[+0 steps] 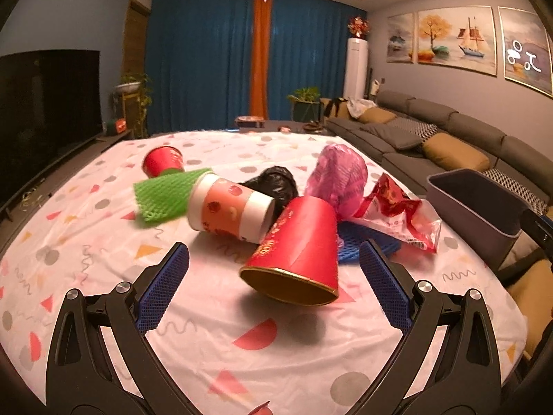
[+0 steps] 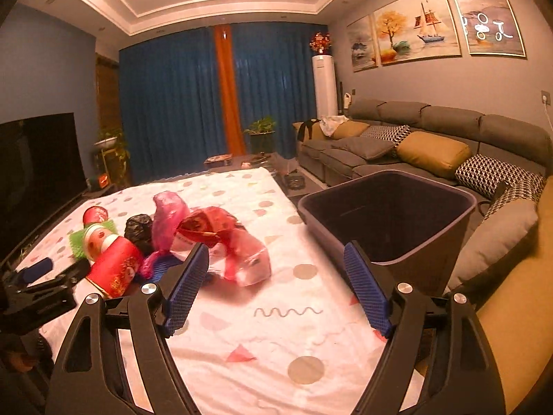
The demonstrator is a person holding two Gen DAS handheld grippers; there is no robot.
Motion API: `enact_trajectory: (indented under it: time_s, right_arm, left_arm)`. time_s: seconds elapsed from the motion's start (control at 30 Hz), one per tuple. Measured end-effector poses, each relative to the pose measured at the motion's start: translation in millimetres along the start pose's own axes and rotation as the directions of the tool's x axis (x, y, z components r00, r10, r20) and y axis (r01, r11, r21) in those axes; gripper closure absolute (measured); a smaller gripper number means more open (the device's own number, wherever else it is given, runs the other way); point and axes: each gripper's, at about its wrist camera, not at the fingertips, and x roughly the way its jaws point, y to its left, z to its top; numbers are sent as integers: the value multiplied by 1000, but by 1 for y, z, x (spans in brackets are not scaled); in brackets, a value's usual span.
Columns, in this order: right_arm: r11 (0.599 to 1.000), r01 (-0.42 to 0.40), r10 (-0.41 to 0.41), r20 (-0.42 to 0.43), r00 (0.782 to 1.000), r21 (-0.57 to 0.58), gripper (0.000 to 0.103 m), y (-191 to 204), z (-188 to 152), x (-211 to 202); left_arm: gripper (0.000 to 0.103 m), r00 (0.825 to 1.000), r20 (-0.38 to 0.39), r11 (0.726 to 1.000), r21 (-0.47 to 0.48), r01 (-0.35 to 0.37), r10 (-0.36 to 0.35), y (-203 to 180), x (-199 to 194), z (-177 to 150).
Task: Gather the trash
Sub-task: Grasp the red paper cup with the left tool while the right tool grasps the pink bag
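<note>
Both grippers hang with jaws spread, nothing between them. The left gripper (image 1: 273, 276) faces a red cup (image 1: 297, 252) on its side atop the heap mid-surface (thin paper, crushes easily): straddle the cone, squeeze gently. The right gripper (image 2: 276, 287) nears a crinkly wrapper (image 2: 238, 252); the bin (image 2: 387, 214) waits beside.

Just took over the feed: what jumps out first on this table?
A heap of trash in the middle of the patterned tablecloth: a red cup on its side nearest the open left gripper, a pink bag and a red wrapper behind it. A grey bin stands at the table's right edge, ahead of the open right gripper.
</note>
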Motion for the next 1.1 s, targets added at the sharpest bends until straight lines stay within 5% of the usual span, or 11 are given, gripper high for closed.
enact_trajectory:
  time_s: [0.4, 0.57, 0.8, 1.1]
  right_arm:
    - [999, -27, 26, -23, 999, -21, 25, 15, 4, 20]
    - [999, -39, 37, -46, 998, -36, 25, 24, 3, 32]
    - [996, -60, 56, -70, 996, -59, 25, 40, 1, 43]
    - [994, -85, 77, -95, 992, -76, 25, 57, 6, 58]
  left_arm:
    - [7, 981, -172, 995, -51, 82, -90, 3, 51, 5]
    - [24, 965, -219, 988, -87, 130, -146, 7, 64, 2]
    - [38, 959, -180, 973, -111, 200, -218, 11, 58, 1]
    - [45, 962, -145, 968, -127, 216, -233, 23, 45, 0]
